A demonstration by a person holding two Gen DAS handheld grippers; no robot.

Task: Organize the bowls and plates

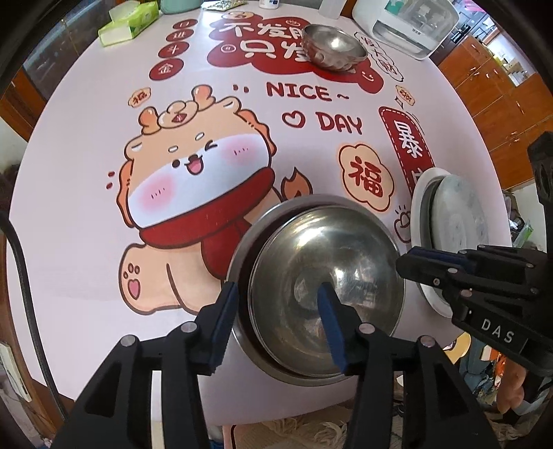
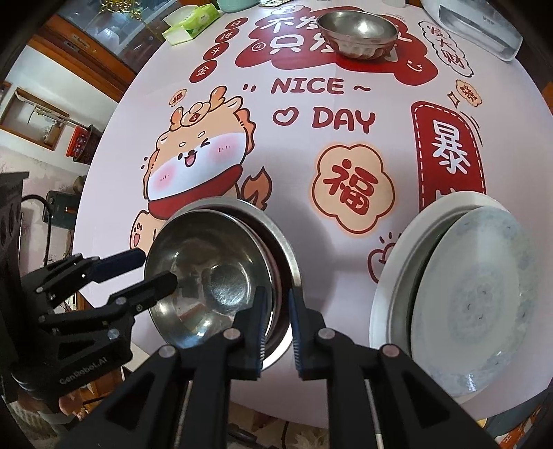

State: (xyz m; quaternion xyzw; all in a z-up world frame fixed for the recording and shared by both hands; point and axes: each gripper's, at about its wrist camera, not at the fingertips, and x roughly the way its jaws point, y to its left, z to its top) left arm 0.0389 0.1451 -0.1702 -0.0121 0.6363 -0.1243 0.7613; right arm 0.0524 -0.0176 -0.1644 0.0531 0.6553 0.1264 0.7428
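A steel bowl [image 1: 325,286] sits nested in a wider steel dish [image 1: 249,241] at the table's near edge; both also show in the right wrist view, the bowl [image 2: 207,276] and the dish [image 2: 283,248]. My left gripper [image 1: 276,311] is open and straddles the bowl's left rim, one finger inside. My right gripper [image 2: 276,304] is open, astride the dish's right rim. A pale plate [image 2: 473,300] lies on a white plate [image 2: 390,262] to the right. Another steel bowl [image 2: 357,32] stands at the far side.
The round table [image 2: 345,165] has a printed cartoon cloth. A green tissue box [image 1: 129,22] stands at the far left and a white appliance [image 1: 411,24] at the far right. The table's front edge lies just below the dishes.
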